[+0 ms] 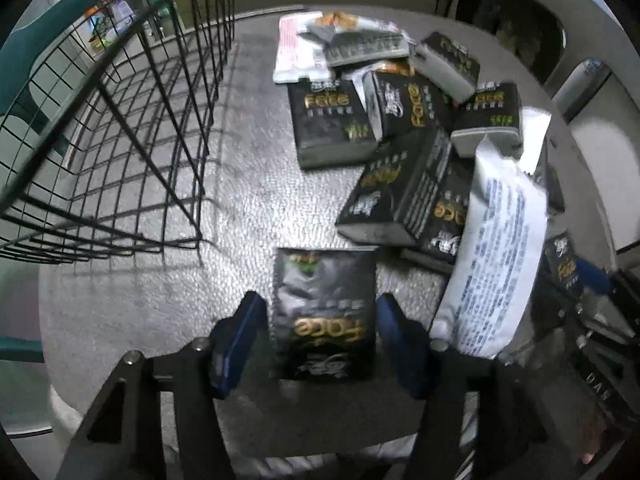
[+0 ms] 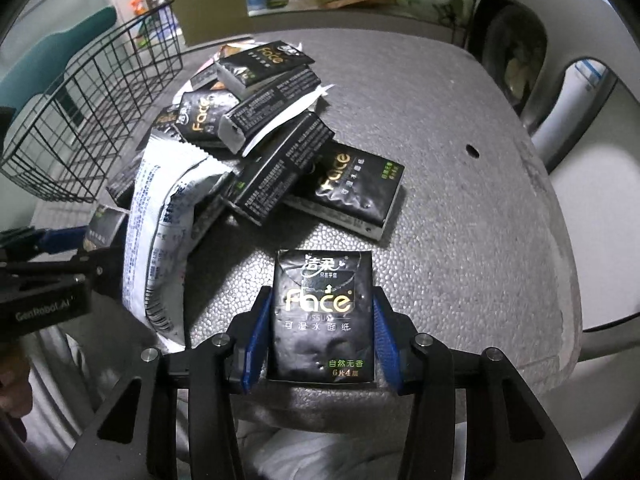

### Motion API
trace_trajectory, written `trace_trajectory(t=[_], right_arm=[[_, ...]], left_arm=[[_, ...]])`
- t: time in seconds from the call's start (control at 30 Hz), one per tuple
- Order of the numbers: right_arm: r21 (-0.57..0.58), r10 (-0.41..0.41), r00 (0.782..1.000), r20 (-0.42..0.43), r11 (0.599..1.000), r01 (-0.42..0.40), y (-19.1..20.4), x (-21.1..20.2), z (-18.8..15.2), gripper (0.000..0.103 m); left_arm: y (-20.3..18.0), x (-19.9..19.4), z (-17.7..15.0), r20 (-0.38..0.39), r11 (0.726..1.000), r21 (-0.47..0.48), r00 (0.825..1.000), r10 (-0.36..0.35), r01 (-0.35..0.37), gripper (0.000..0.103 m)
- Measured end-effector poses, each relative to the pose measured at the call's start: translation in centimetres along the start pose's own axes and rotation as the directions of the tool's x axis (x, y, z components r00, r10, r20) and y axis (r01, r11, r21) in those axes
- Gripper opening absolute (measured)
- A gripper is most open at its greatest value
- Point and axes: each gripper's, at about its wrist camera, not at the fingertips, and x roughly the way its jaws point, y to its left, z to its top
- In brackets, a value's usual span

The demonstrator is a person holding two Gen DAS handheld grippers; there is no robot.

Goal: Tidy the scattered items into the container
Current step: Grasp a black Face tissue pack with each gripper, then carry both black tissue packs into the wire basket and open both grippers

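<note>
Closest to the left wrist camera, the left gripper [image 1: 322, 340] straddles a black tissue pack [image 1: 325, 316] lying flat on the grey bench [image 1: 224, 216]; its blue pads sit just beside the pack's edges, with a sliver of gap on the near-left side, so I read it as not yet clamped. Over in the right wrist view, the right gripper [image 2: 322, 332] brackets a second black pack [image 2: 324, 316], pads pressed against both sides, so it looks grasped.

Just beyond lies a long white wrapper [image 1: 496, 256], leaning on the heap of remaining packs [image 1: 400, 148], which sprawls across the middle of the bench. Farther left stands the wire basket [image 1: 120, 140], and it looks empty as far as the views show.

My judgement: this is the pick-up step, early in the task. Next, the left gripper needs to finish its squeeze; then both packs must be lifted clear and carried left over the basket's rim before being let go.
</note>
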Motion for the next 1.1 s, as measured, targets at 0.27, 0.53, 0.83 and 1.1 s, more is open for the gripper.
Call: trace_trajectory(t=[0.27,0.53,0.83,1.1], right_arm=[[-0.002,0.008,1.0,0.03,1.0,-0.008,0.9,-1.9,0.2,0.047],[-0.013,0.057,0.993,0.108,0.998,-0.056,3.1,-6.6,1.8,0.047],[-0.191,0.237,0.942,0.236,0.962,-0.194,12.4,-11.5,9.5,0.047],[-0.282,0.281,0.944,0.174,0.932,-0.226,20.3,-7.5,14.0,0.047]], left_arm=[[-0.1,-1.1,-0.2,0.01,0.999,0.036,1.0,0.003,-0.003,0.052],[0.3,-9.4,-0.5,0.111,0.993,0.064,0.988,-0.106,0.1,0.052],[9.6,-17.5,5.9,0.3,0.998,-0.065,0.954,0.004,0.016,0.052],[15.8,-14.1,7.9,0.219,0.98,-0.199,0.973,0.069,-0.025,0.052]])
